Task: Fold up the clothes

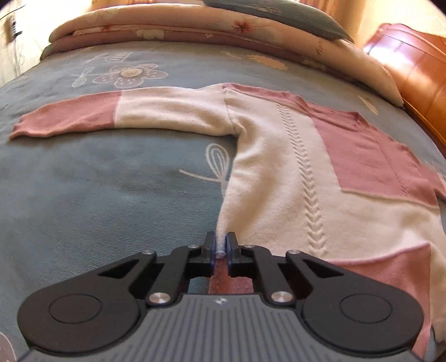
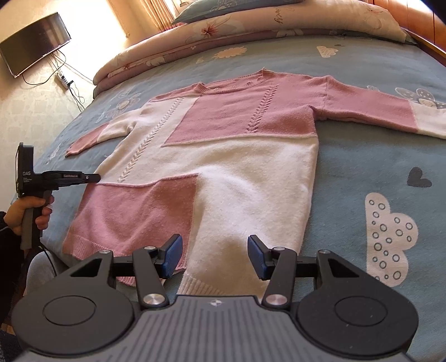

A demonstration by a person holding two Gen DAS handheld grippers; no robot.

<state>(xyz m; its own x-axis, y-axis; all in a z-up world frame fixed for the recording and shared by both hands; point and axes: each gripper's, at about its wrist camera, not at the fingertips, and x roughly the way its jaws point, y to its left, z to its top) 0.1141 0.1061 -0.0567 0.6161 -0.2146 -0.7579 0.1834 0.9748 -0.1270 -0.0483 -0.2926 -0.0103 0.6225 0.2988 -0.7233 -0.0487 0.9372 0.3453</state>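
A pink and cream knit sweater (image 2: pixel 237 172) lies spread flat, front up, on a blue bedspread (image 2: pixel 362 156), with both sleeves stretched out sideways. My left gripper (image 1: pixel 221 246) is shut on the sweater (image 1: pixel 278 167) at its side edge, just above the pink hem block. The right wrist view shows that same gripper (image 2: pixel 93 177) at the sweater's left side, held by a person's hand (image 2: pixel 19 214). My right gripper (image 2: pixel 216 252) is open and hovers over the cream bottom hem. Its blue pads (image 2: pixel 174 256) are wide apart with nothing between them.
A folded floral quilt (image 1: pixel 167 27) and a blue pillow (image 1: pixel 278 14) lie at the head of the bed. A wooden headboard (image 1: pixel 412 69) runs along the right. On the wall to the left hang a television (image 2: pixel 36 41) and a power strip with cables (image 2: pixel 64 80).
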